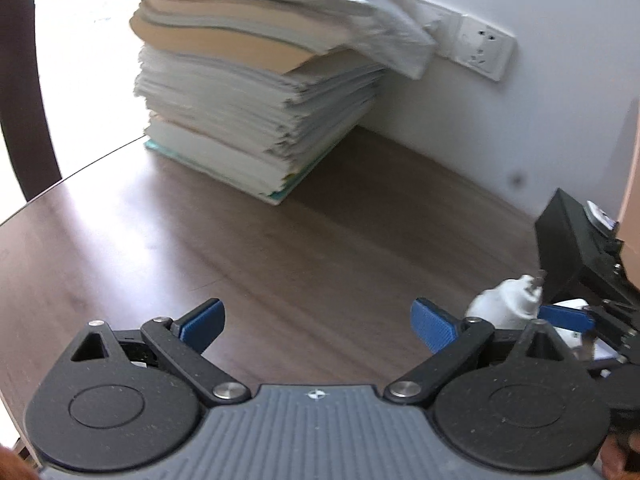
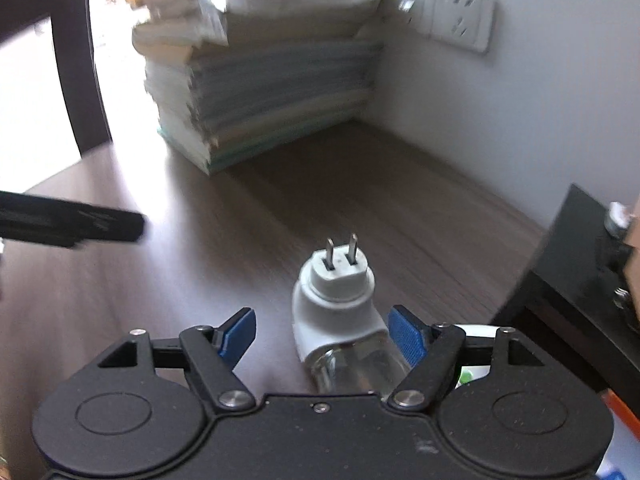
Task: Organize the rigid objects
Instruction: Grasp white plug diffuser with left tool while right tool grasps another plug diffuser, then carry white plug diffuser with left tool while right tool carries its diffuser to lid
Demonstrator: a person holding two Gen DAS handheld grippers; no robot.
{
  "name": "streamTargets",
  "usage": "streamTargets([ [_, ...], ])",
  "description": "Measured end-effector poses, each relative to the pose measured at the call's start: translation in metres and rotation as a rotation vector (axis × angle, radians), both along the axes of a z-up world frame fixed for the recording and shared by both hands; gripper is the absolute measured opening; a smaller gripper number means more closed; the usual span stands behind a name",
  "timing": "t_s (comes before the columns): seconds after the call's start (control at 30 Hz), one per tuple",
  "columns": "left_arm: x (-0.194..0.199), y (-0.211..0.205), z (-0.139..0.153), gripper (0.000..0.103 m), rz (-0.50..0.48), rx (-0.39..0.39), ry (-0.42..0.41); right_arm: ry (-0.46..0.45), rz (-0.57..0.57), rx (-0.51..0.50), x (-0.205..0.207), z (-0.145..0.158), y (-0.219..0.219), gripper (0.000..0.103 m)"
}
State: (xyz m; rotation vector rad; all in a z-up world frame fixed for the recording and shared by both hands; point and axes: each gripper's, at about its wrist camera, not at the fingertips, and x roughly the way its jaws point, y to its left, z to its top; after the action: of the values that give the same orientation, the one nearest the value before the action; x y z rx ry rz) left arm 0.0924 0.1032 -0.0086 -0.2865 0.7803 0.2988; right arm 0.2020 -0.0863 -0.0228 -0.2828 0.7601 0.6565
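A white plug-in device with two metal prongs and a clear bottle [image 2: 335,304] lies on the dark wooden table [image 2: 240,216]. It sits between the blue pads of my right gripper [image 2: 326,336], against the right pad [image 2: 406,338]; the jaws stand wide open. The left pad is apart from it. In the left wrist view the device [image 1: 506,300] shows at the right with the right gripper [image 1: 568,316] around it. My left gripper [image 1: 318,326] is open and empty above bare table.
A tall stack of papers and books [image 1: 256,92] stands at the back by the wall. A wall socket [image 2: 460,16] is behind it. A black box [image 2: 576,280] stands at the right. A dark chair back [image 1: 24,80] is at the left.
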Motion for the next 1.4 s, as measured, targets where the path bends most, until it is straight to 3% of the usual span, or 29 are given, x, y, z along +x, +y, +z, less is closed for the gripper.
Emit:
streamTargets([
  [0.13, 0.005, 0.006, -0.004, 0.102, 0.000, -0.011, 0.008, 0.055, 0.014, -0.045, 0.022, -0.020, 0.008, 0.087],
  [0.17, 0.005, 0.011, -0.006, 0.102, -0.006, -0.017, 0.008, 0.057, 0.013, -0.032, 0.023, -0.022, 0.007, 0.084],
  [0.2, 0.004, 0.011, -0.006, 0.102, -0.011, -0.018, 0.009, 0.062, 0.013, -0.022, 0.023, -0.022, 0.007, 0.071],
  [0.27, 0.006, 0.009, -0.007, 0.102, -0.027, -0.019, 0.008, 0.106, -0.008, 0.024, 0.023, -0.021, 0.004, 0.070],
  [0.43, 0.012, -0.009, -0.007, 0.102, -0.088, -0.041, -0.006, 0.091, -0.084, 0.067, -0.006, -0.010, -0.010, 0.070],
  [0.6, 0.027, -0.044, -0.003, 0.102, -0.199, -0.082, -0.040, 0.040, -0.188, 0.124, -0.046, 0.023, -0.048, 0.070],
  [0.77, 0.051, -0.099, -0.002, 0.103, -0.329, -0.120, -0.070, 0.008, -0.385, 0.154, -0.084, 0.047, -0.109, 0.070],
  [0.9, 0.071, -0.148, -0.013, 0.103, -0.392, -0.114, -0.043, -0.026, -0.506, 0.158, -0.109, 0.059, -0.146, 0.070],
  [1.2, 0.113, -0.194, -0.047, 0.103, -0.360, -0.022, 0.033, -0.033, -0.660, 0.197, -0.146, 0.064, -0.187, 0.070],
  [1.27, 0.115, -0.197, -0.052, 0.098, -0.357, 0.001, 0.031, -0.036, -0.673, 0.204, -0.153, 0.066, -0.192, 0.070],
  [1.33, 0.111, -0.202, -0.052, 0.067, -0.389, 0.048, 0.006, -0.042, -0.680, 0.207, -0.155, 0.067, -0.193, 0.070],
  [1.4, 0.108, -0.201, -0.050, 0.065, -0.414, 0.045, 0.007, -0.040, -0.685, 0.217, -0.156, 0.066, -0.196, 0.070],
])
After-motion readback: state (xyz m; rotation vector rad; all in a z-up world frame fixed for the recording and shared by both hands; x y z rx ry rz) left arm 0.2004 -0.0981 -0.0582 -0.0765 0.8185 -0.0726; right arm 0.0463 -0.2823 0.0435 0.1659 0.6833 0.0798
